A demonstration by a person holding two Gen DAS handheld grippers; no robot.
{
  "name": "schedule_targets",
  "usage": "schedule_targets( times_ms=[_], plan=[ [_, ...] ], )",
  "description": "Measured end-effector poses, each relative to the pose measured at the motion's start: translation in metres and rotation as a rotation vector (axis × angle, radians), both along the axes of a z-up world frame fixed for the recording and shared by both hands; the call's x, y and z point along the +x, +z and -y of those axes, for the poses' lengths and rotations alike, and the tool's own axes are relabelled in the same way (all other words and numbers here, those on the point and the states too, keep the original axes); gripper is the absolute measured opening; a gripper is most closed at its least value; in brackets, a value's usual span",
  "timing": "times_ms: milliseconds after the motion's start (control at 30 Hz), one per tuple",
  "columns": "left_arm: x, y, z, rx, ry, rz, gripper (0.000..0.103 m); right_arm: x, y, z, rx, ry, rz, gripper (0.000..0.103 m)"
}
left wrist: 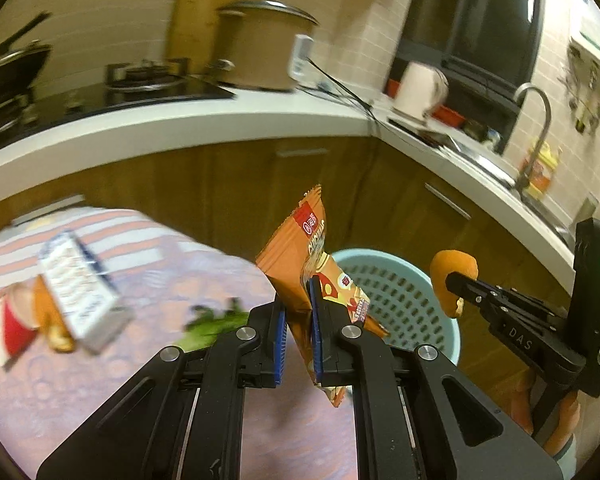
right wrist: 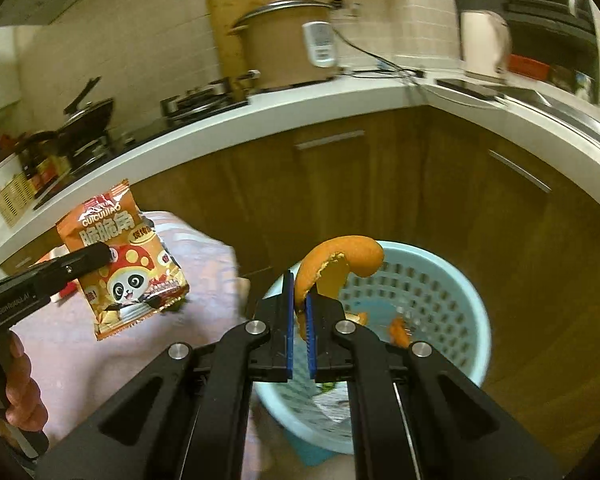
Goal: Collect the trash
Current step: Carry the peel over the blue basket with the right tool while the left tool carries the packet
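L gripper (left wrist: 298, 312): jaws closed on orange snack bag (left wrist: 300, 256), held in air beside blue basket (left wrist: 404, 304), over the cloth-covered surface (left wrist: 100, 380). R gripper (right wrist: 299, 320): jaws clamped on orange peel (right wrist: 340, 256), directly above basket. Step: drop-off; next, likely release peel, then bring bag over the rim. Leftover trash on surface blurred; basket contents partly hidden.

an orange snack packet (right wrist: 122, 258) with a cartoon panda and mushroom print hangs upright in the air above the pink tablecloth, crinkled and flat. a curled strip of orange peel (right wrist: 337, 266) arches over the pale blue perforated basket (right wrist: 466, 308), where more peel scraps (right wrist: 398, 330) lie inside.
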State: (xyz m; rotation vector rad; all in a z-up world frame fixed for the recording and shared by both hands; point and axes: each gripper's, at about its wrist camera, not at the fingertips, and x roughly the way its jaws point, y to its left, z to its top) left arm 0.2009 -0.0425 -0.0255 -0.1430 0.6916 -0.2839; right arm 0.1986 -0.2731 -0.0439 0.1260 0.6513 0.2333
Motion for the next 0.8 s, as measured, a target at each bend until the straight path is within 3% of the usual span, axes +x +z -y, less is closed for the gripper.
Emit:
schedule_targets(
  times_ms=[367, 700, 733, 800],
  plan=[
    [0.039, -0.036, 0.081, 0.011, -0.114, -0.052, 0.008, 0.015, -0.038, 0.052, 0.001, -0.087, -0.069, 0.003],
    [0.062, -0.073, 0.103, 0.048, -0.136, -0.119, 0.01, 0.036, -0.079, 0.06, -0.016, -0.104, -0.201, 0.004],
    [0.063, -0.075, 0.103, 0.055, -0.133, -0.125, 0.011, 0.038, -0.084, 0.059, -0.016, -0.099, -0.221, 0.004],
    [0.065, -0.078, 0.103, 0.051, -0.129, -0.141, 0.031, 0.041, -0.091, 0.058, -0.013, -0.094, -0.252, 0.004]
  ],
)
